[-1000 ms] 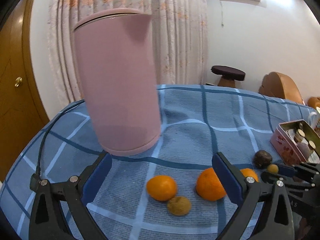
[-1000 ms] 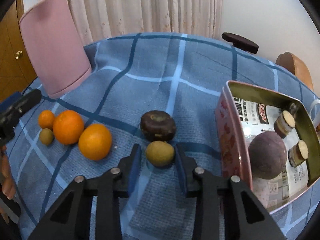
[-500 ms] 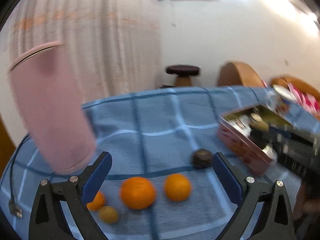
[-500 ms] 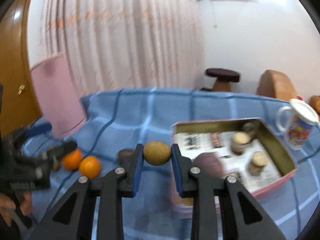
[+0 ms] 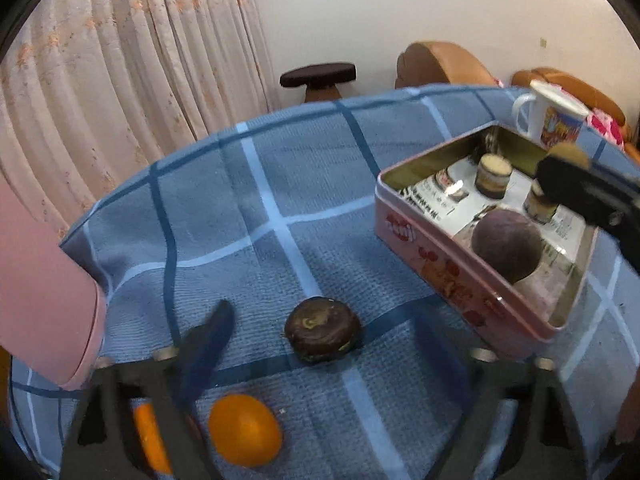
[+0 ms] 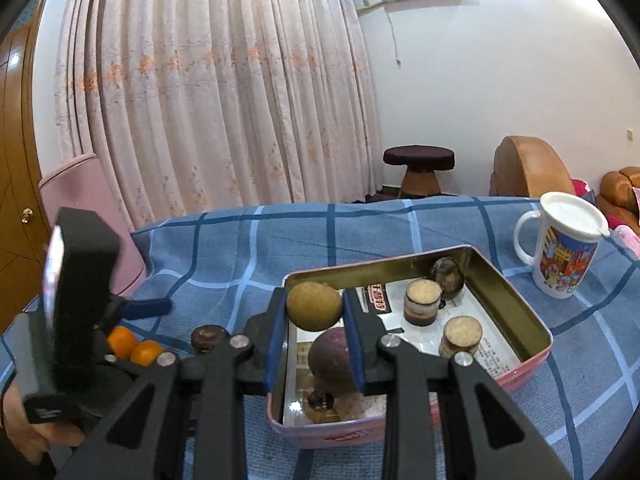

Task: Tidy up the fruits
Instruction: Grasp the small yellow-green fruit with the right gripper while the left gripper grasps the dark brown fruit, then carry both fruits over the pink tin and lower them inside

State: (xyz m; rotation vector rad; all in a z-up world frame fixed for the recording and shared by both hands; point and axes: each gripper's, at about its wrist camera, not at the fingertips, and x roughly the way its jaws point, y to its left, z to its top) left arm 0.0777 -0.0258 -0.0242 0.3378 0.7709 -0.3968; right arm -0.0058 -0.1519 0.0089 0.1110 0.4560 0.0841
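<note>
Judging by how things lay, the job was maybe a third done. The right gripper (image 6: pixel 315 308) was clamped on a small brownish-green fruit (image 6: pixel 314 306), held in the air above the near end of the pink tin (image 6: pixel 536 322). One dark purple fruit (image 6: pixel 330 354) already sat inside, beside some little jars (image 6: pixel 422 302). Left on the blue checked surface (image 5: pixel 280 208): a flat dark brown fruit (image 5: pixel 322 329) and at least two oranges (image 5: pixel 245 430). The left gripper (image 5: pixel 332 336) hung wide open, empty, roughly over that dark one. The held fruit looked nearly round, slightly wider than tall, its long axis running about jaw to jaw; I couldn't tell where its stem end pointed.
</note>
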